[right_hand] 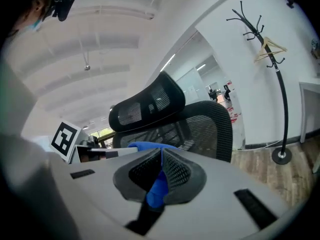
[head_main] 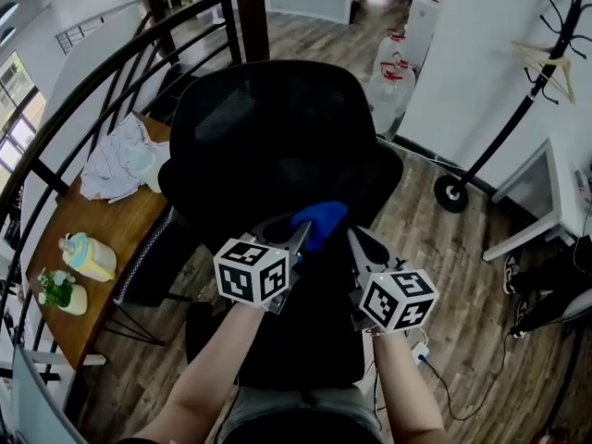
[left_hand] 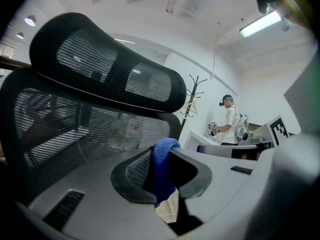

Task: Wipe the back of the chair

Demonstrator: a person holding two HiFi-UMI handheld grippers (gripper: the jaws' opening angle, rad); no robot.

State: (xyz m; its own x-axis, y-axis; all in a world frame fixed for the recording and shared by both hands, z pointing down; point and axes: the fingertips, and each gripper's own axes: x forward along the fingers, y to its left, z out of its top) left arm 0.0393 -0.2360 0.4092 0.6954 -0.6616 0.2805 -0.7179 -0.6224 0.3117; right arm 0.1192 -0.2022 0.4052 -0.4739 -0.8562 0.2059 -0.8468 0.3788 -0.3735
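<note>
**Blue cloth held at the chair back; wiping apparently not yet started.**
The left gripper and right gripper each have their fingers clamped tight on the cloth, held against or just above the black mesh back. Contact cannot be confirmed, and the whole back likely remains to be wiped.

Left gripper, right gripper clamp cloth
</note>
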